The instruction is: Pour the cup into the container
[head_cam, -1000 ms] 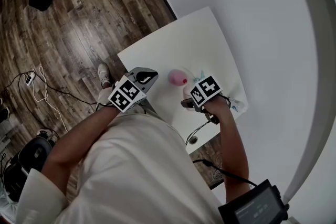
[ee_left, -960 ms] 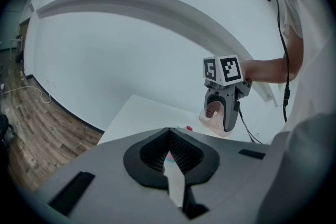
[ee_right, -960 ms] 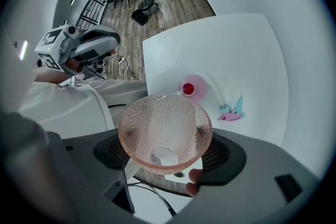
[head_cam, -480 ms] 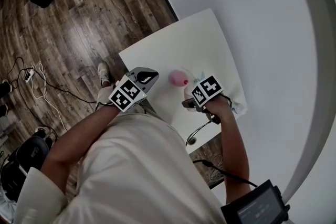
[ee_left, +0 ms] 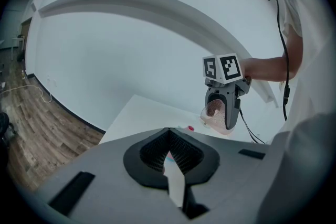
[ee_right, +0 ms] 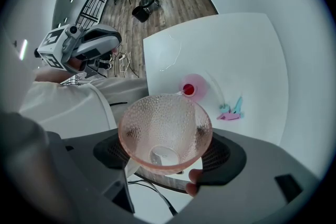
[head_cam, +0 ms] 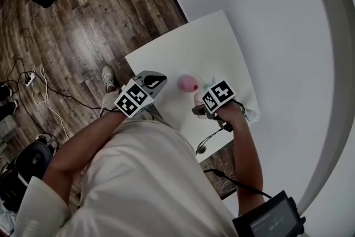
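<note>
We looked steeply down at a dark wooden plank floor (head_cam: 83,19) on the left and a square white table (head_cam: 188,47) against a pale wall. At the table's near left corner we saw the left gripper (head_cam: 151,82) held off the tabletop; in its own view its jaws were drawn together with only a thin slit between them, and they held nothing. To its right, on the table, stood the small round translucent pink container (head_cam: 187,82), with a small red item (ee_right: 189,89) resting in it. Right of that we saw the right gripper (ee_right: 168,150), its jaws spread and clamped on either side of a dimpled pink glass cup (ee_right: 164,123). The cup was raised above the table's near edge, just short of the container, with its mouth facing up toward the gripper's camera. We could see through to its pale base and made out no contents. Farther right lay small pink and teal plastic pieces (ee_right: 231,110). We judged the pour was probably done, though we could not be sure; what seemed left was setting the cup down.
</note>
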A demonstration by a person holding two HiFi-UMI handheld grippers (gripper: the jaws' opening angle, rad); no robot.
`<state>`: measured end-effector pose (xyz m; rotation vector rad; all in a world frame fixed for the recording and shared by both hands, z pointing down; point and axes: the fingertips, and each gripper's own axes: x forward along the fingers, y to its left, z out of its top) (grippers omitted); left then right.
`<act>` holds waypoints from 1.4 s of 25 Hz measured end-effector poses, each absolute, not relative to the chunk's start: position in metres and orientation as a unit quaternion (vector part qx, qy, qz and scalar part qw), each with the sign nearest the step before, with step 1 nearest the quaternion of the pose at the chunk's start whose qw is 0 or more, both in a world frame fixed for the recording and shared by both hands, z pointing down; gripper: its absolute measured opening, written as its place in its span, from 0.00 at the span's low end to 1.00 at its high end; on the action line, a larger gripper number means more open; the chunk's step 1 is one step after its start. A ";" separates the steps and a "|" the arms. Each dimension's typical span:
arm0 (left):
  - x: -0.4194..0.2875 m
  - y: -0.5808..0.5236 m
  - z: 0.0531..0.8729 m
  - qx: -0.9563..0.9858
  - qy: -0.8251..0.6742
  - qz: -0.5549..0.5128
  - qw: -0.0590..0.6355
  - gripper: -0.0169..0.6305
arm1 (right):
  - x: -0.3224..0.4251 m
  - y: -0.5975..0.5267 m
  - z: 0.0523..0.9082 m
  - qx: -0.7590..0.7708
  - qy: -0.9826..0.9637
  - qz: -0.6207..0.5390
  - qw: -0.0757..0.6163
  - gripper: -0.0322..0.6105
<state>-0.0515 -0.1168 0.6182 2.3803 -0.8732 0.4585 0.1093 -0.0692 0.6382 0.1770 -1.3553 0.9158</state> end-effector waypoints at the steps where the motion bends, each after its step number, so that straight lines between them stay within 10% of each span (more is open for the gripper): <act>1: -0.051 -0.117 0.619 0.887 -0.326 0.171 0.278 0.04 | 0.110 -0.069 0.638 0.079 -0.604 0.408 0.680 0.64; 35: -0.054 -0.119 0.623 0.883 -0.337 0.168 0.280 0.04 | 0.109 -0.073 0.635 0.061 -0.599 0.404 0.689 0.64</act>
